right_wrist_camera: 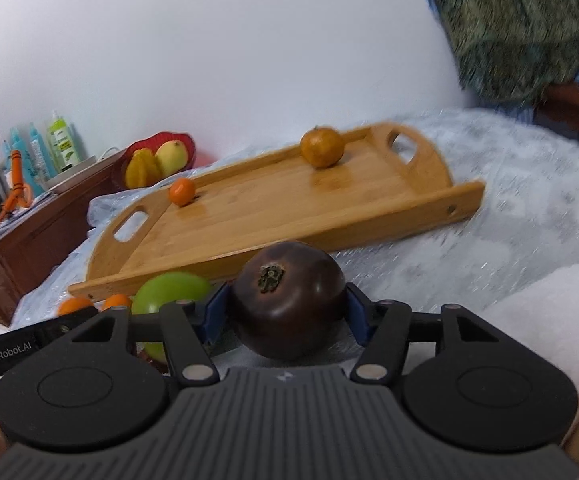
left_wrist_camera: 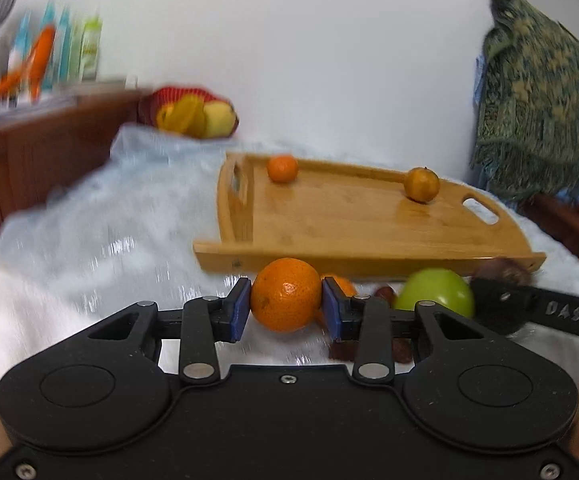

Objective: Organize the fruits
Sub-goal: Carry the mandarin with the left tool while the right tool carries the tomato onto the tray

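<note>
My left gripper (left_wrist_camera: 285,308) is shut on an orange tangerine (left_wrist_camera: 285,294), held just in front of the wooden tray (left_wrist_camera: 329,224). My right gripper (right_wrist_camera: 287,312) is shut on a dark purple round fruit (right_wrist_camera: 289,300), near the tray's (right_wrist_camera: 249,220) front edge. Two tangerines lie on the tray: a small one (left_wrist_camera: 282,168) (right_wrist_camera: 182,191) and a larger one (left_wrist_camera: 421,184) (right_wrist_camera: 322,147). A green apple (left_wrist_camera: 435,292) (right_wrist_camera: 169,292) lies on the cloth between the grippers, with more tangerines (right_wrist_camera: 117,302) and small reddish-brown fruits (left_wrist_camera: 385,292) beside it.
A red basket (right_wrist_camera: 157,152) with yellow fruits stands at the back near the wall. A wooden cabinet (left_wrist_camera: 29,152) with bottles (right_wrist_camera: 61,148) is at the left. A green patterned cloth (left_wrist_camera: 537,96) hangs at the right. The surface is a pale fuzzy blanket (right_wrist_camera: 509,208).
</note>
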{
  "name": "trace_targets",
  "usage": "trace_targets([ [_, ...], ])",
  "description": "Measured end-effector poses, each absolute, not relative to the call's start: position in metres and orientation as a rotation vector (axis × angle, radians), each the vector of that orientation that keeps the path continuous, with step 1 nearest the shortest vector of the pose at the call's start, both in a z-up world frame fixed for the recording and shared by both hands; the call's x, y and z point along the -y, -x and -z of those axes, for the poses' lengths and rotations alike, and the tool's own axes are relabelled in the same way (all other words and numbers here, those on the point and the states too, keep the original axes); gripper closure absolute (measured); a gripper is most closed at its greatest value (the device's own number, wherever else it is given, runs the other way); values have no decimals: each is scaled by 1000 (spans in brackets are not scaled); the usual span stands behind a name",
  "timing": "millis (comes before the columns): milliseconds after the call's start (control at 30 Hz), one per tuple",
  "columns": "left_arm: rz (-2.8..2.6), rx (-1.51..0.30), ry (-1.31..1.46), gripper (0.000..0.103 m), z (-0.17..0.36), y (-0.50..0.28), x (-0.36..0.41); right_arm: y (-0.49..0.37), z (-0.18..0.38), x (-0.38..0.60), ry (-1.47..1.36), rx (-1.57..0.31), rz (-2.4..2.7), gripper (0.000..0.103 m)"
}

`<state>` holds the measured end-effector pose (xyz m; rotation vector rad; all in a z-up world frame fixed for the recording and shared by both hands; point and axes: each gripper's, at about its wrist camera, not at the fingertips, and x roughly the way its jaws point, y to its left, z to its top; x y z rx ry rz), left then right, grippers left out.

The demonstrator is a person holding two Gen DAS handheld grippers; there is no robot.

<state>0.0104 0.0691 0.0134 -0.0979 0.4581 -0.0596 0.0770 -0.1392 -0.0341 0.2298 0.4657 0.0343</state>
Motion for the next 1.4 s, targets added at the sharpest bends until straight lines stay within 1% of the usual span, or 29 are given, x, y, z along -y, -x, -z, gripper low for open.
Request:
trace_targets([
  [233, 55, -422, 64, 67, -34, -31, -62, -84, 17, 148, -203, -429, -18, 40],
  [433, 61, -415, 50, 67, -52, -66, -63, -106, 3, 158, -190, -427, -17, 41],
  [767, 64, -462, 45, 67, -60, -135, -62, -173, -22, 179, -130, -472, -60, 41],
  [1033, 54, -507, 37, 67, -53, -182, -57, -224, -17, 185, -109, -545, -62, 42],
  [1400, 43, -551, 11, 67, -41, -219, -54, -250, -3, 184, -134, -603, -78, 42],
])
